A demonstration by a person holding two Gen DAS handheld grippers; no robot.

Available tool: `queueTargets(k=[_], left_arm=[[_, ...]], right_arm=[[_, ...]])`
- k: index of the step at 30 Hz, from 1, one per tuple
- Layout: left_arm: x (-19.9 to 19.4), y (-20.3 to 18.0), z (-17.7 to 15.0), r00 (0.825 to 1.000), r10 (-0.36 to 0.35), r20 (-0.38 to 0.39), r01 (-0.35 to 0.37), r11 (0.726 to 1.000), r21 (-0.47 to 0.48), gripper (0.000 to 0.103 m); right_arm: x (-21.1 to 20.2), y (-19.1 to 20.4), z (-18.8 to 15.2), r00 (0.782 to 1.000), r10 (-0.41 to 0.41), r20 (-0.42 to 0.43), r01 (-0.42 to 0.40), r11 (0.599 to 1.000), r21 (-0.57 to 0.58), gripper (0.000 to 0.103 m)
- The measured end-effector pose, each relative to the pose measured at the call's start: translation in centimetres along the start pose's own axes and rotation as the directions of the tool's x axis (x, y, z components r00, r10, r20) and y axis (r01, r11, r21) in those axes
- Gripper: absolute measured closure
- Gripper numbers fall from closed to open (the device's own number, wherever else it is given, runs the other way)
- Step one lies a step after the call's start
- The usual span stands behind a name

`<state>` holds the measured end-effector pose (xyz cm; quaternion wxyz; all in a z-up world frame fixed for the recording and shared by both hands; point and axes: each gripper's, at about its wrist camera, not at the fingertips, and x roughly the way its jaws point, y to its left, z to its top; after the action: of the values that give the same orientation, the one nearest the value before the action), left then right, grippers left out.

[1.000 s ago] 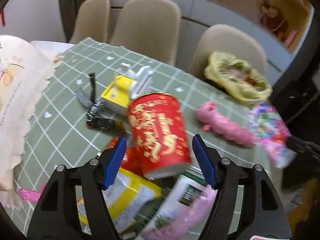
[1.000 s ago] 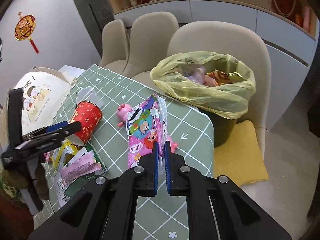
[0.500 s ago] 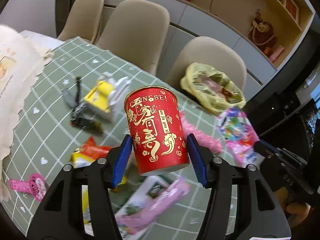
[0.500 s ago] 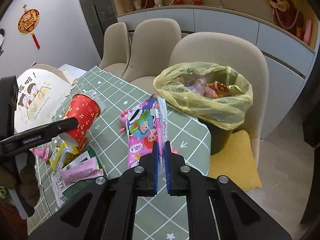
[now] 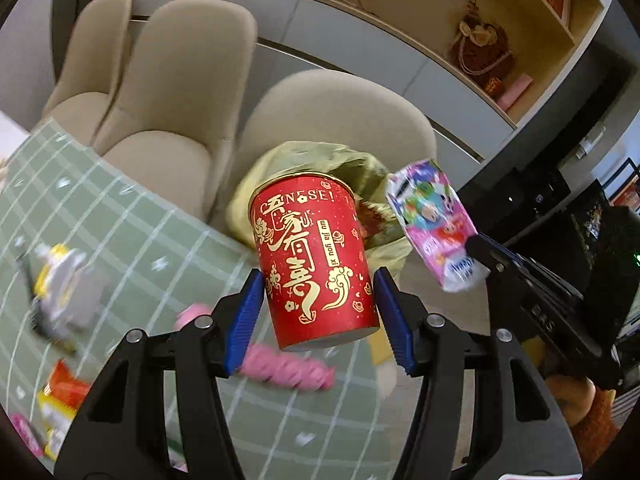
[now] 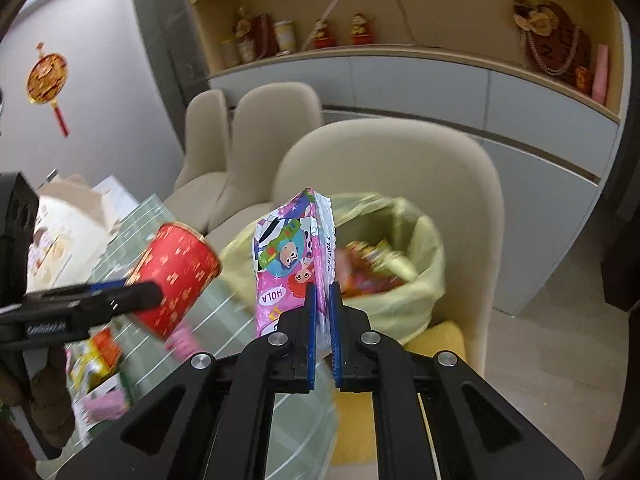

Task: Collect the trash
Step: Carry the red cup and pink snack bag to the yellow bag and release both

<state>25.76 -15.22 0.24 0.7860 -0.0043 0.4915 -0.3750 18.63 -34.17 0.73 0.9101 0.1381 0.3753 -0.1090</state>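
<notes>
Red cup clamped in left tongs, pink pkt pinched in right tongs, both held nr bin bag, part-filled, frame ctr. Neither dropped yet. Wrappers left on surface, lower left.

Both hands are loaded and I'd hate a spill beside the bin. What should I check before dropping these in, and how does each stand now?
1. Left tool holds the red paper cup with gold lettering: ok, blue pads on both sides.
2. Right tool pinches the pink cartoon snack wrapper: ok, held by its edge.
3. Yellow plastic bin bag is open: ok, mouth wide, trash inside.
4. Cup is over the bag mouth: cannot tell, it seems short of it, above the green checked tablecloth.
5. Wrapper is over the bag: cannot tell, it hides the near rim.
6. Room left in the bag: cannot tell, blurred.
</notes>
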Motion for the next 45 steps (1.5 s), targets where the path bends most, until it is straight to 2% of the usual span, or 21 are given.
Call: queueTargets(k=[3,7,17,21,25,31,37,41,44,45], left_arm=[[3.2,-2.2,1.8,1.000,-0.017,-0.015,0.017,0.999,0.033,0.049],[8.2,-3.7,3.7,0.997,0.017,-0.076,-0.013,0.998,0.056,0.049],[16.4,-2.6,6.9,0.986,0.036,-0.164,-0.032,0.999,0.024,0.048],[17.6,-1.6,7.5,0.987,0.004,-0.162,-0.006,1.000,-0.008,0.034],[17.3,-1.5,8.1,0.987,0.030,-0.156,-0.029,1.000,0.010,0.031],[13.4,-1.5,7.8,0.995,-0.012,-0.099,0.012,1.000,0.002,0.031],[9.4,-0.3,5.9,0.998,0.021,-0.051,-0.023,0.999,-0.047,0.031],[7.3,0.5,4.4,0.997,0.073,-0.020,-0.075,0.995,-0.066,0.031],[5.3,2.0,3.0,0.996,0.094,0.005,-0.093,0.991,-0.096,0.031],[4.7,2.4,2.6,0.995,0.097,0.011,-0.095,0.989,-0.110,0.031]], right_arm=[[1.5,-2.6,1.3,1.000,-0.014,-0.003,0.014,1.000,0.012,0.095],[3.2,-5.5,2.9,1.000,-0.025,-0.009,0.025,1.000,0.016,0.095],[7.4,-9.6,5.1,0.998,-0.033,-0.045,0.034,0.999,0.036,0.095],[9.3,-9.6,4.9,0.996,-0.027,-0.080,0.030,0.999,0.029,0.095],[10.4,-8.7,4.6,0.995,-0.014,-0.101,0.016,1.000,0.017,0.095],[11.8,-6.7,4.4,0.992,-0.002,-0.130,0.001,1.000,-0.008,0.095],[15.2,-5.0,2.8,0.971,-0.036,-0.234,0.027,0.999,-0.042,0.095],[15.1,-4.4,2.2,0.968,-0.031,-0.247,0.021,0.999,-0.044,0.095],[14.6,-4.1,2.0,0.968,-0.038,-0.250,0.028,0.999,-0.046,0.091],[14.3,-4.0,2.0,0.969,-0.048,-0.242,0.036,0.998,-0.051,0.081]])
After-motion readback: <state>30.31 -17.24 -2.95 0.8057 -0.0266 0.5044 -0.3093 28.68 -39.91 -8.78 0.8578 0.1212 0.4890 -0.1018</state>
